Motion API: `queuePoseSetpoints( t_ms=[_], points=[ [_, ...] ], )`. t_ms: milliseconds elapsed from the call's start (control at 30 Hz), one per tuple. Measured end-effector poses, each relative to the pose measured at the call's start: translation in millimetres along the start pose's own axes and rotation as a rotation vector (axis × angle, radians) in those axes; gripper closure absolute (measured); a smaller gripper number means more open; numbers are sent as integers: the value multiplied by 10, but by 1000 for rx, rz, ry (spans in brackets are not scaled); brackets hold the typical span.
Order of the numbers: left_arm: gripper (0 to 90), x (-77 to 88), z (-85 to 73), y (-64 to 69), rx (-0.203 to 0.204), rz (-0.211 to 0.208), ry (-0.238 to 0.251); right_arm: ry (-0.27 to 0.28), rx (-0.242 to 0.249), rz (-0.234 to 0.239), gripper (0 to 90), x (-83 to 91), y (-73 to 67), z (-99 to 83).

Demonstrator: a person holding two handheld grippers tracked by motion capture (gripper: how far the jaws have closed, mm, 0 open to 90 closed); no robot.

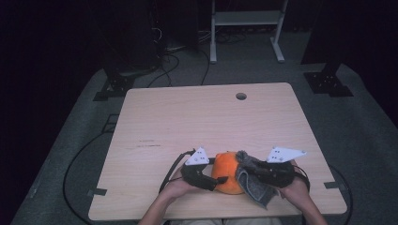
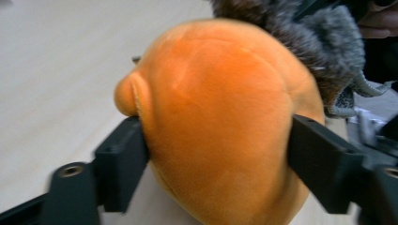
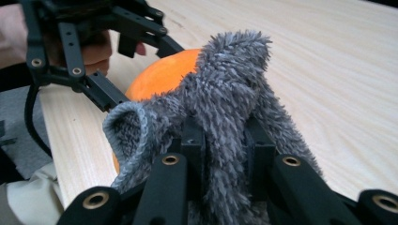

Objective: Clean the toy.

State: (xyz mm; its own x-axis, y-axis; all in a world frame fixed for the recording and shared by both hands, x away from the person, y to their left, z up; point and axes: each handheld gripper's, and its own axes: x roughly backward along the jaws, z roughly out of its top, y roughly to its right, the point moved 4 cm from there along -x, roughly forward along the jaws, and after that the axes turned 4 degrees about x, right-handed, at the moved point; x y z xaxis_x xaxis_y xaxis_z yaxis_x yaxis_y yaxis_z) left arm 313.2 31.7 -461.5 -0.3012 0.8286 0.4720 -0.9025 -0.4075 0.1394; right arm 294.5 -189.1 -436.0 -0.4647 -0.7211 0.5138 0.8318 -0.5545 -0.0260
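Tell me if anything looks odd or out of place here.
Nothing looks damaged or spilled. The left claw squeezes the orange plush and the right claw pinches the grey sock, which is draped partly over it.

No wording can be read; a faint dark line of print on the table (image 1: 155,122), left of the orange plush (image 1: 226,178), is perhaps text, too small to read.
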Motion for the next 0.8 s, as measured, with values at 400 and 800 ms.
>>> queuePoseSetpoints(
  t_ms=[400,800],
  points=[
    [126,39,89,71,-5,-51,40,-6,92,23,739,50,-107,137],
    [280,-31,37,131,-100,7,-37,-5,192,13,744,3,-346,273]
  ],
)
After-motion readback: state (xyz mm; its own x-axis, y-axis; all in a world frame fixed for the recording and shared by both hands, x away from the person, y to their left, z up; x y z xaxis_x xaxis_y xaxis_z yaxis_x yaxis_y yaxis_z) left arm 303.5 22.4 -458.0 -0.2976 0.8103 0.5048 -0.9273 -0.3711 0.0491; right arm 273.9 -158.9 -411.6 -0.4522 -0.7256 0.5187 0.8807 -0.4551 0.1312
